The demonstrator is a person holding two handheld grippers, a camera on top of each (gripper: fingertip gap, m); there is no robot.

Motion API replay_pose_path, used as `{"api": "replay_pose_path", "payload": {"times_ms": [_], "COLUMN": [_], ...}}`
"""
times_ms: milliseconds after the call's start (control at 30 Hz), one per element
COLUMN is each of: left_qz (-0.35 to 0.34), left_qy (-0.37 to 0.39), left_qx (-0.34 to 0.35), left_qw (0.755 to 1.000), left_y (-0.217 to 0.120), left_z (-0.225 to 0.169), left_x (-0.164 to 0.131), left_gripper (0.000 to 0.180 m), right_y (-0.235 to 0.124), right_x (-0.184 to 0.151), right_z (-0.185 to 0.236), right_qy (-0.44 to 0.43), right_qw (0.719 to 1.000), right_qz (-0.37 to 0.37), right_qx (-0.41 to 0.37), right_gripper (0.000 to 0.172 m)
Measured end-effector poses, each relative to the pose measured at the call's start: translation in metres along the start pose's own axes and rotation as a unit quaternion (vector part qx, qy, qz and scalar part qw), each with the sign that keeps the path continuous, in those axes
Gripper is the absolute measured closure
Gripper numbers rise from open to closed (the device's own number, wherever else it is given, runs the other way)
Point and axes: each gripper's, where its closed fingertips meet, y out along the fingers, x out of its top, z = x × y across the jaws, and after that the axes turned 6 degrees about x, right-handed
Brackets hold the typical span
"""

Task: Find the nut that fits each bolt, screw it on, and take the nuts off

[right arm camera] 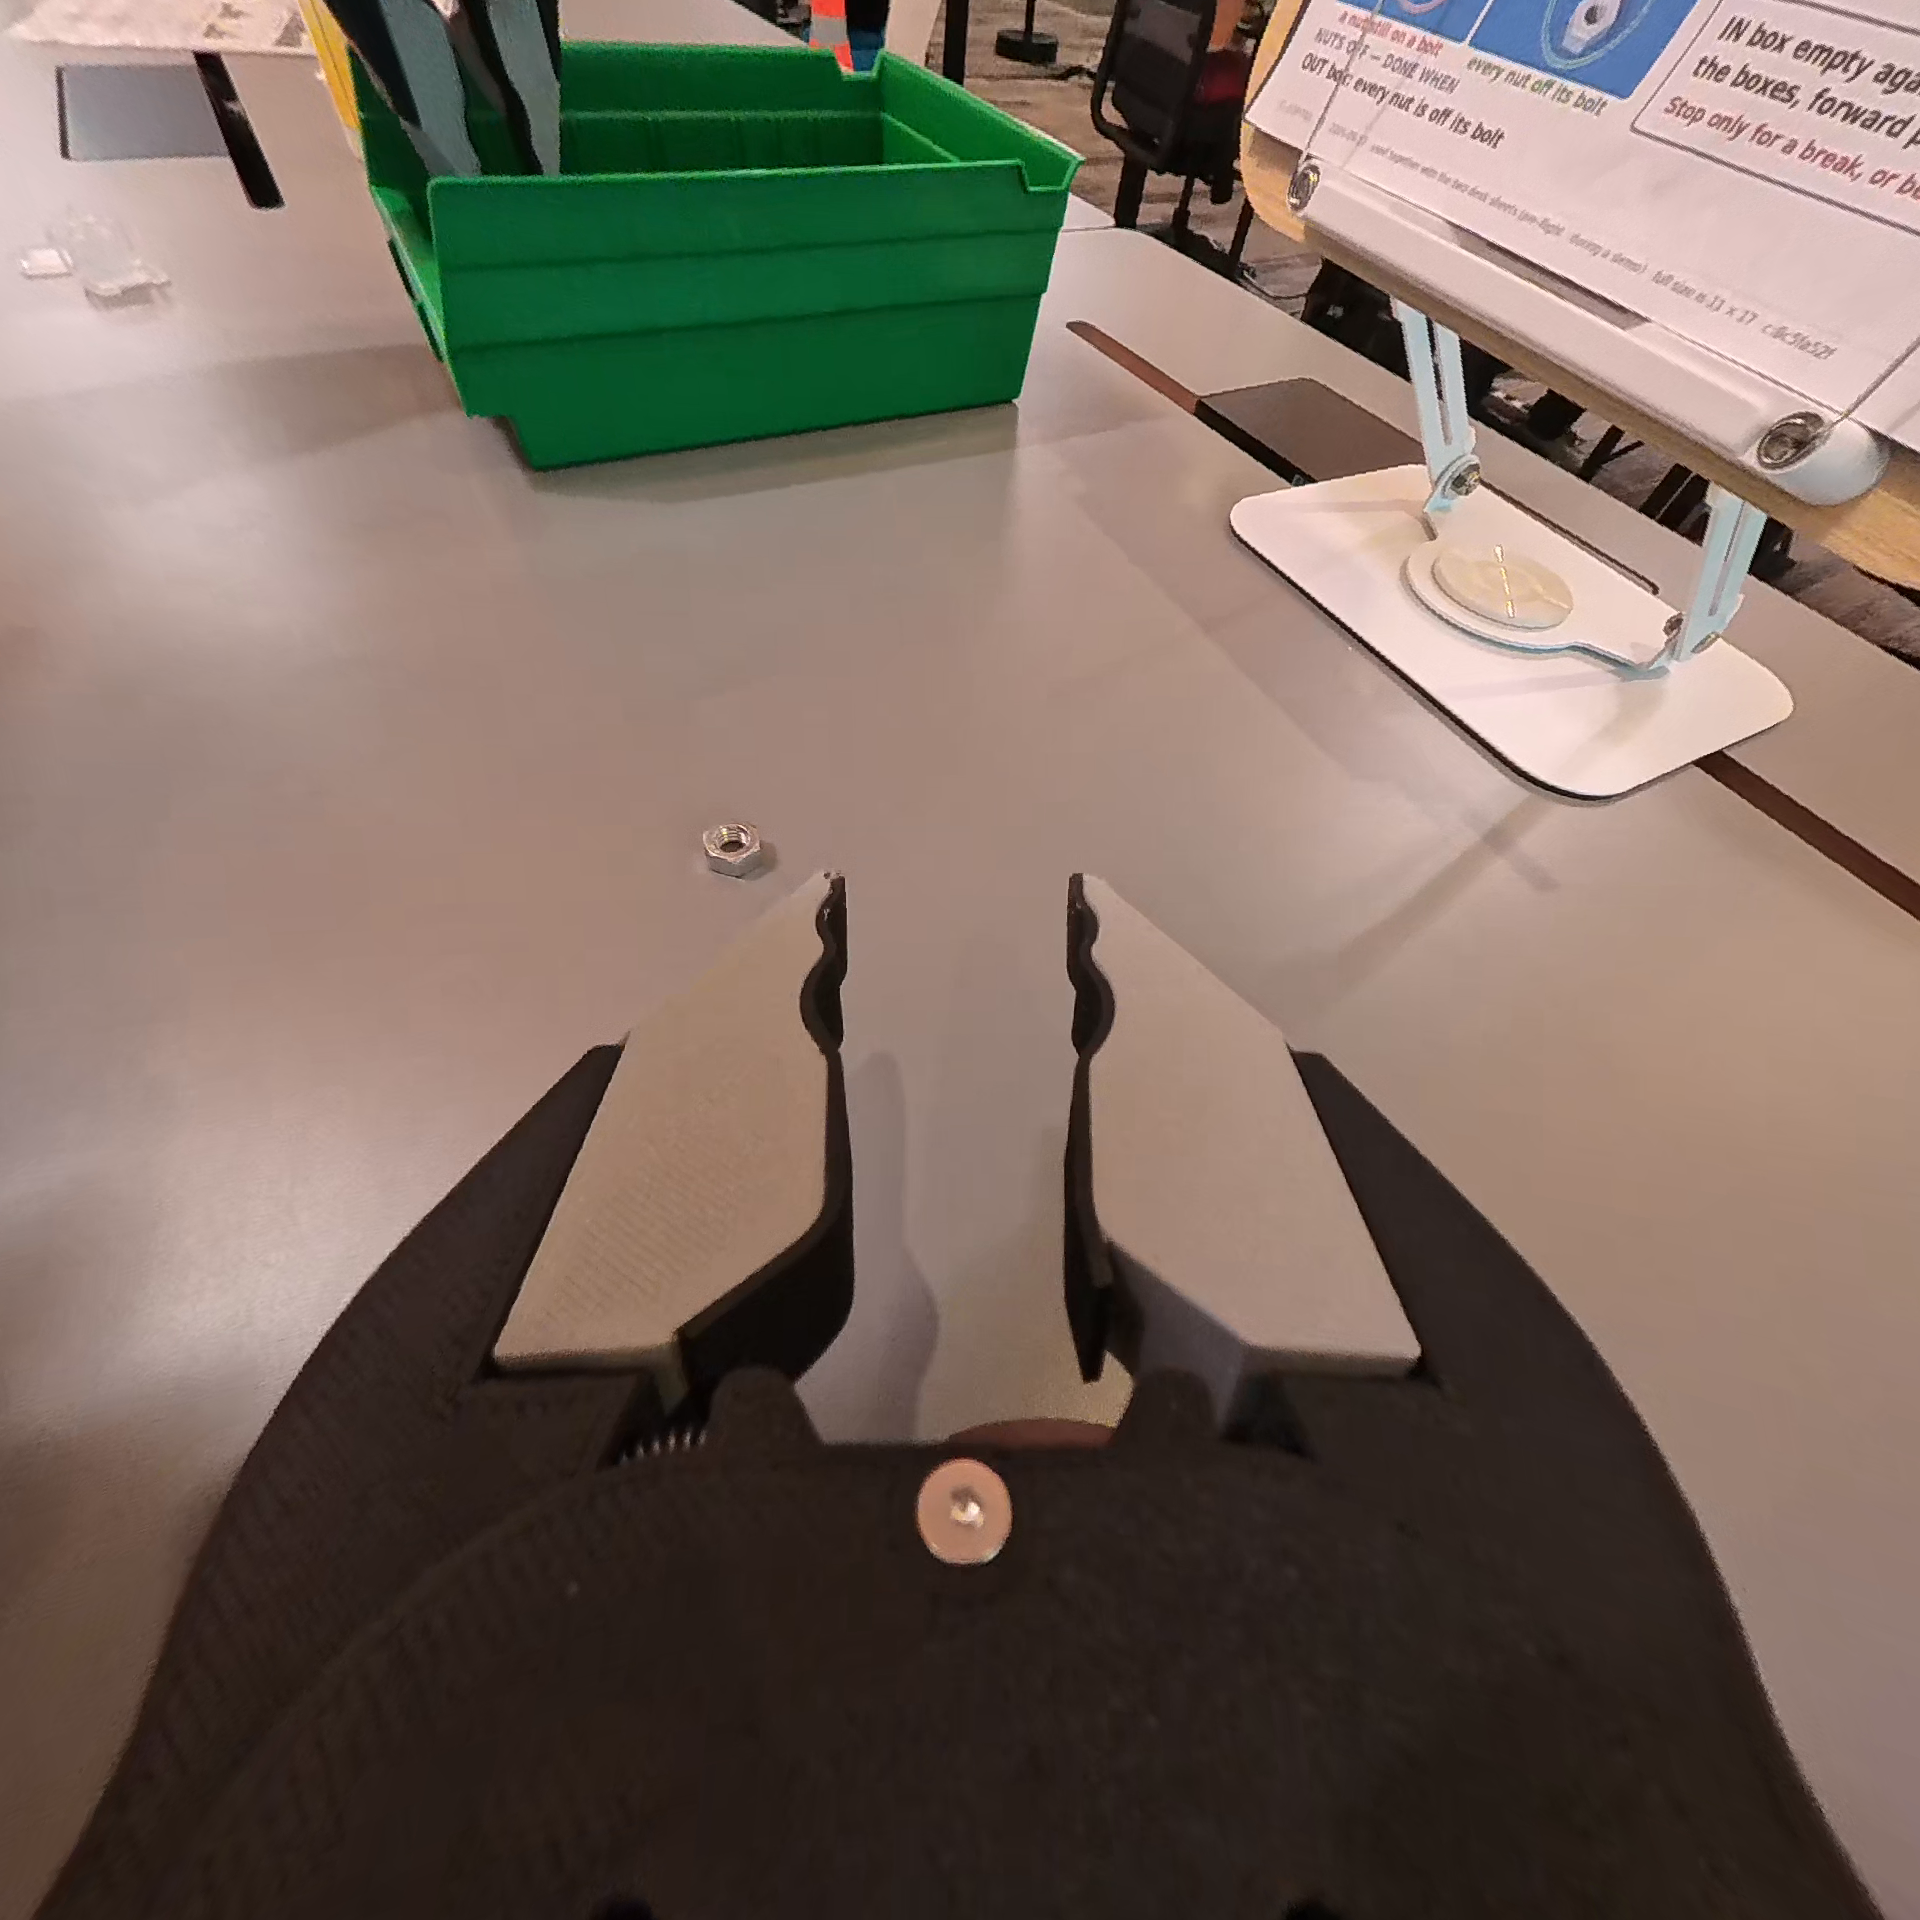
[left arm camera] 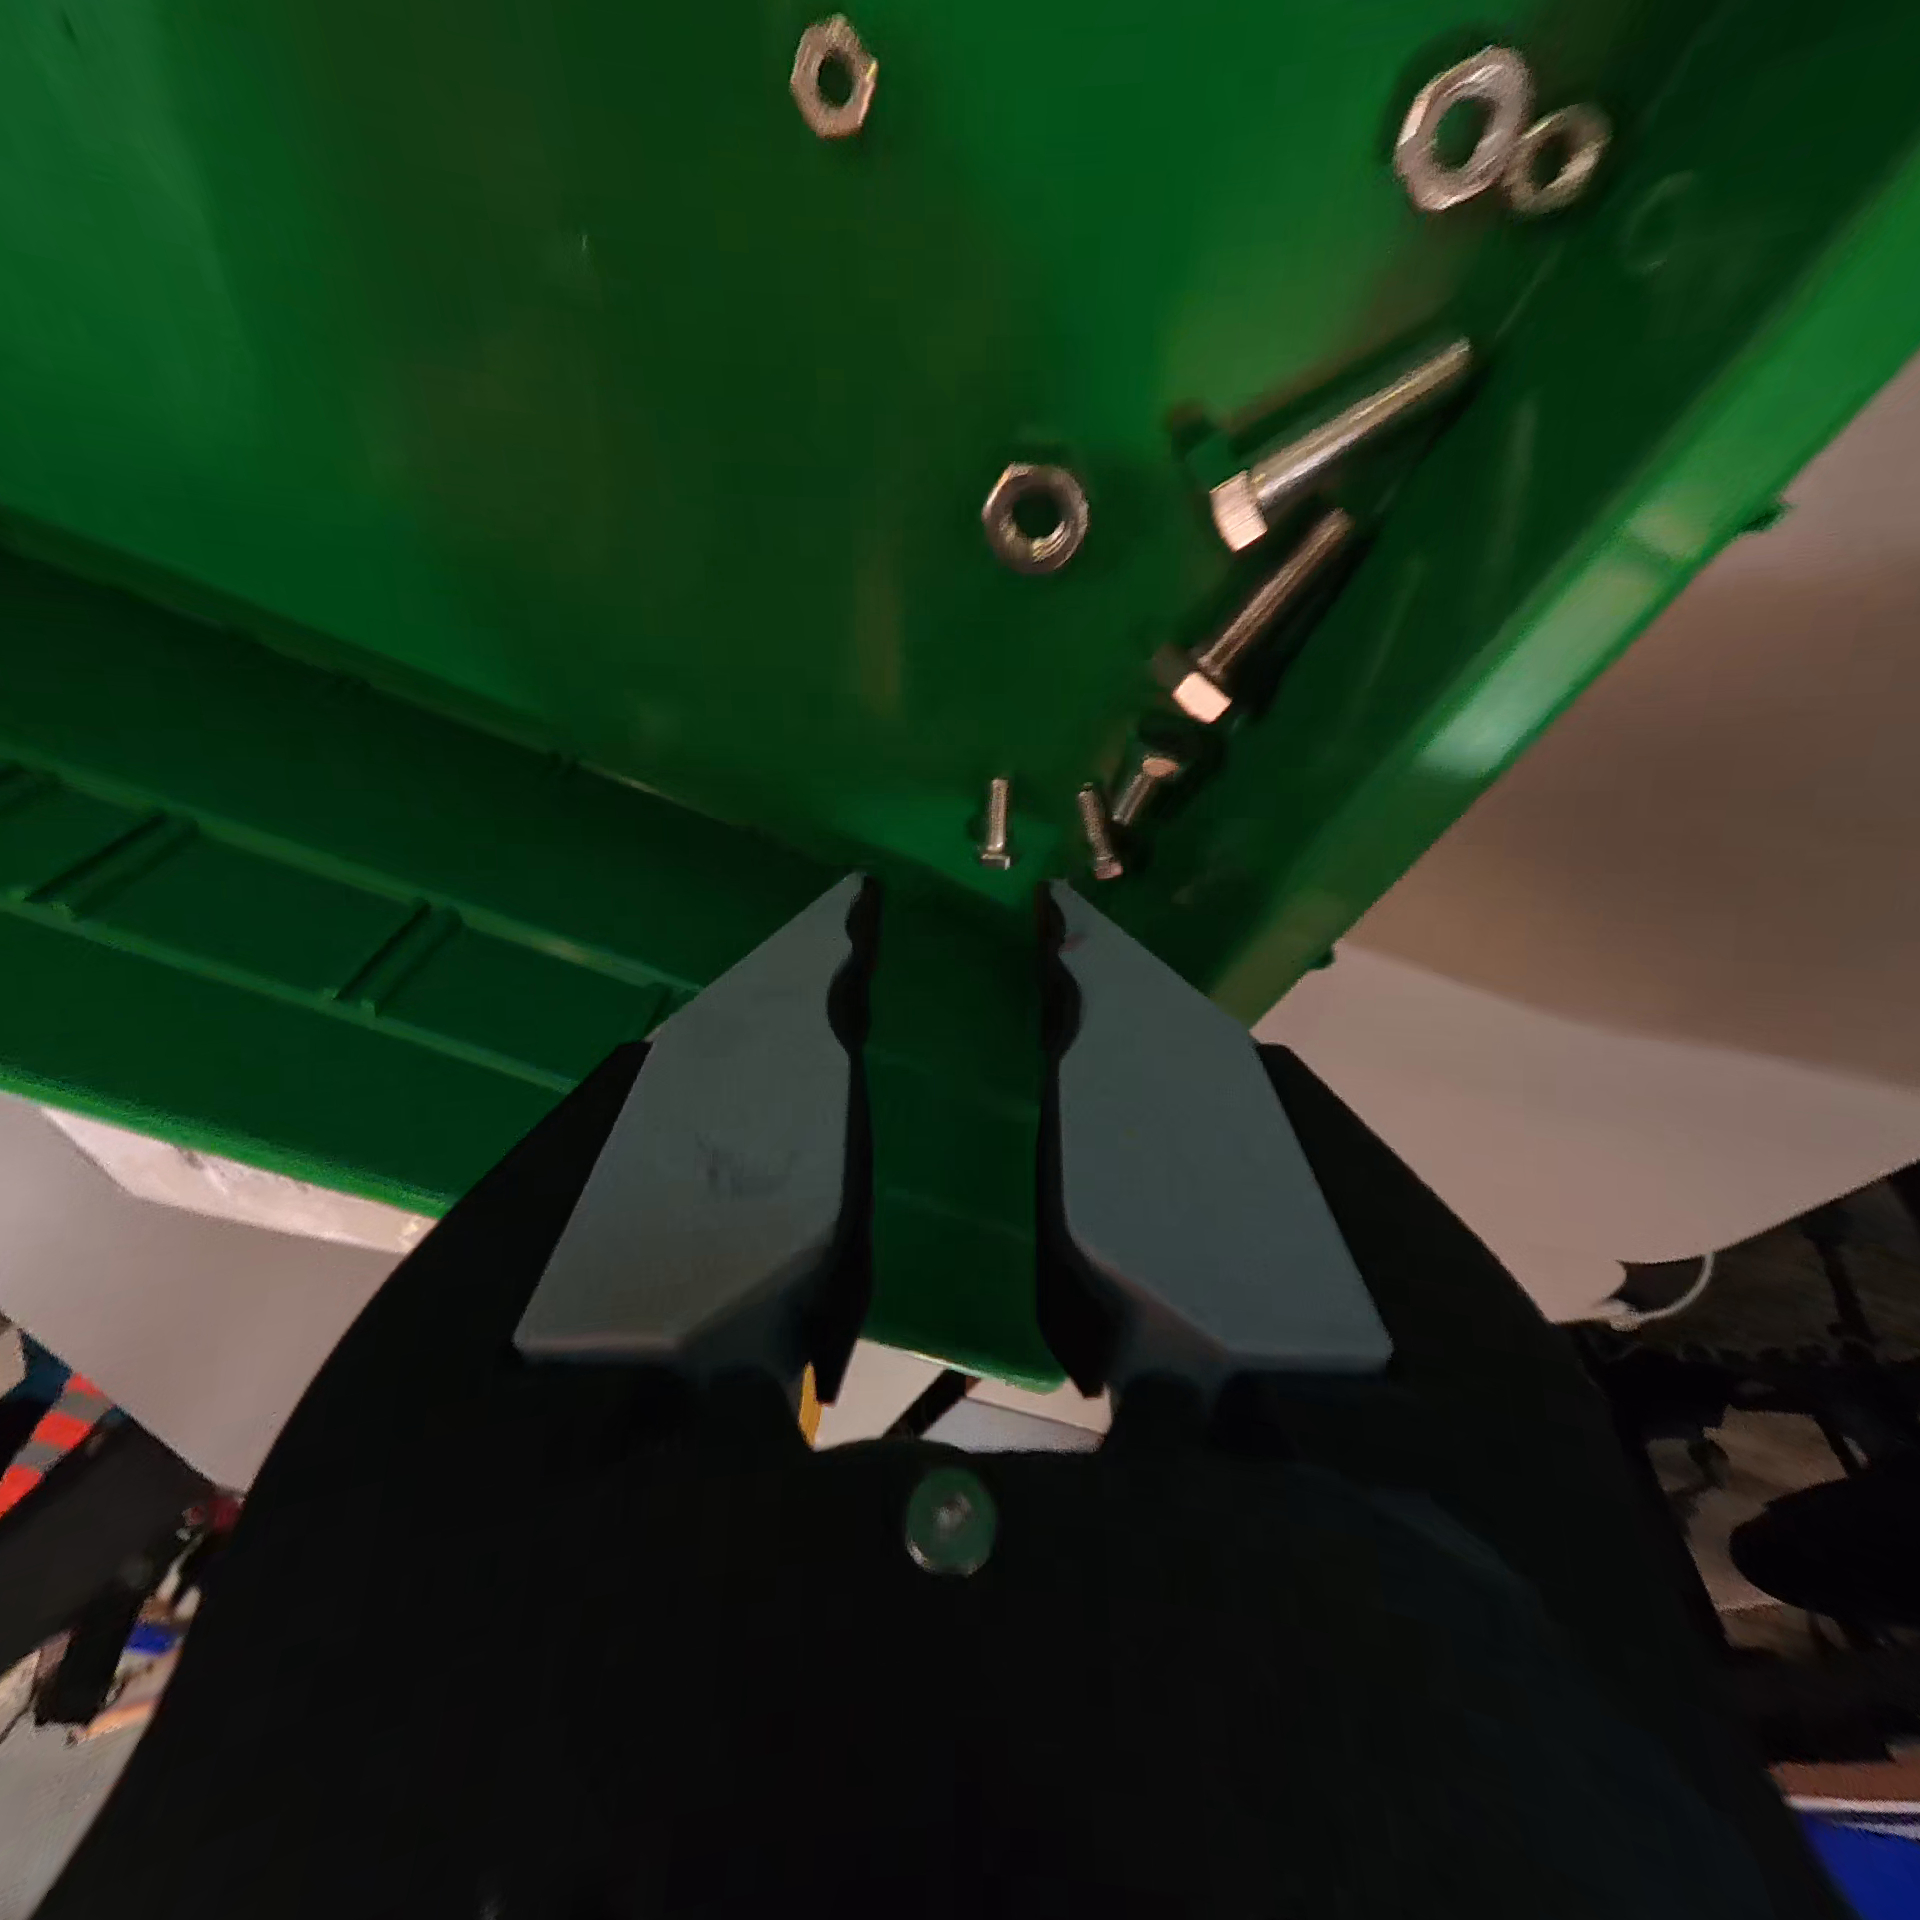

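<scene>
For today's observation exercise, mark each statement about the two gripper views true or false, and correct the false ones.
1. A single nut lies on the grey table, outside the bin. True.
2. The right gripper grips that nut. False: its jaws stand open, bare, with the nut just left of its left fingertip.
3. The green bin holds both loose nuts and bolts. True.
4. The left gripper holds a bolt. False: its jaws are open and bare above the bin.
5. The longest bolt lies in the middle of the bin. False: it lies along one wall.

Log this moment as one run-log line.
left claw: open, over green plastic bin | right claw: open, empty | loose silver hex nut: on grey table
</scene>
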Motion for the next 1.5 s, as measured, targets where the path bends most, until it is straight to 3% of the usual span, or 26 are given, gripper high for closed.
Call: {"api": "replay_pose_path", "payload": {"times_ms": [267, 467, 1033, 1200, 1400, 1500], "left_qz": [0.012, -0.032, -0.054, -0.107, -0.211, -0.207], "left_qy": [0.006, 0.029, 0.029, -0.005, 0.019, 0.036], "left_qx": [-0.016, -0.004, 0.013, 0.015, 0.009, 0.011], "left_qw": [1.0, 0.999, 0.998, 0.994, 0.977, 0.978], "left_y": [0.012, 0.001, -0.009, -0.026, -0.049, -0.041], "left_z": [-0.006, -0.012, -0.015, -0.014, -0.026, -0.027], "left_x": [0.002, 0.026, 0.03, 0.037, 0.063, 0.064], "left_gripper": [0.152, 0.154, 0.154, 0.154, 0.153, 0.153], "right_y": [0.0, 0.001, 0.001, 0.005, 0.016, 0.027], "right_x": [-0.001, -0.003, 0.001, 0.003, 0.009, 0.015], "right_z": [-0.002, -0.003, 0.0, 0.001, 0.003, -0.001], "right_qy": [0.009, 0.011, -0.004, -0.001, 0.032, 0.032], "right_qw": [1.0, 1.0, 1.0, 0.999, 0.996, 0.996], "right_qz": [-0.001, 0.002, -0.012, -0.032, -0.066, -0.071], "right_qx": [0.001, 0.0, 0.003, 0.015, 0.047, 0.04], "right_gripper": [0.133, 0.133, 0.133, 0.131, 0.128, 0.128]}}
